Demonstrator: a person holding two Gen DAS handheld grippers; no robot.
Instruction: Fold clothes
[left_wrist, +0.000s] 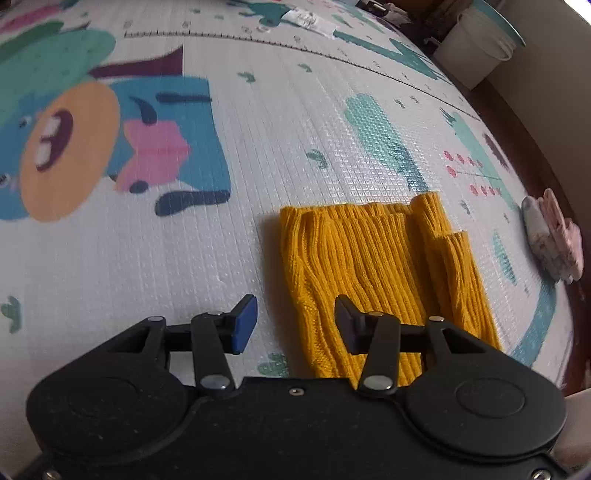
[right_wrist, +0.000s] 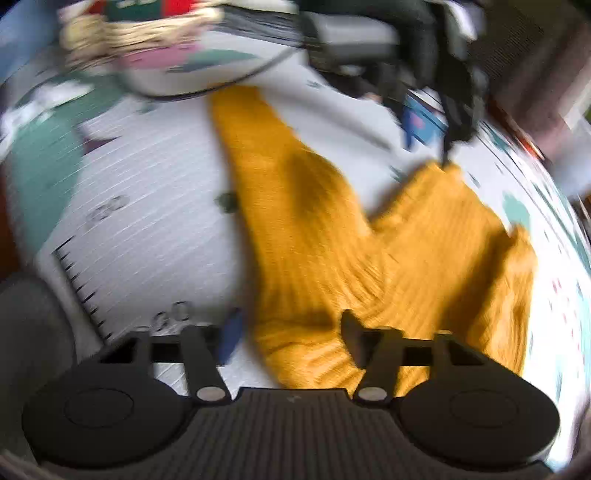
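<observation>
A mustard-yellow ribbed knit garment (left_wrist: 373, 266) lies partly folded on a cartoon-printed play mat (left_wrist: 258, 147). My left gripper (left_wrist: 295, 325) is open just above the garment's near left edge, with one finger over the mat and the other over the knit. In the blurred right wrist view the same yellow garment (right_wrist: 369, 240) spreads across the mat (right_wrist: 147, 221) with a long sleeve reaching away. My right gripper (right_wrist: 291, 332) is open and empty over the garment's near edge. The other gripper (right_wrist: 443, 92) shows at the garment's far corner.
A white bucket (left_wrist: 476, 44) stands past the mat's far right corner. A folded pale pink and white bundle (left_wrist: 554, 240) lies at the mat's right edge. In the right wrist view a pile of coloured clothes (right_wrist: 147, 33) sits at the far left.
</observation>
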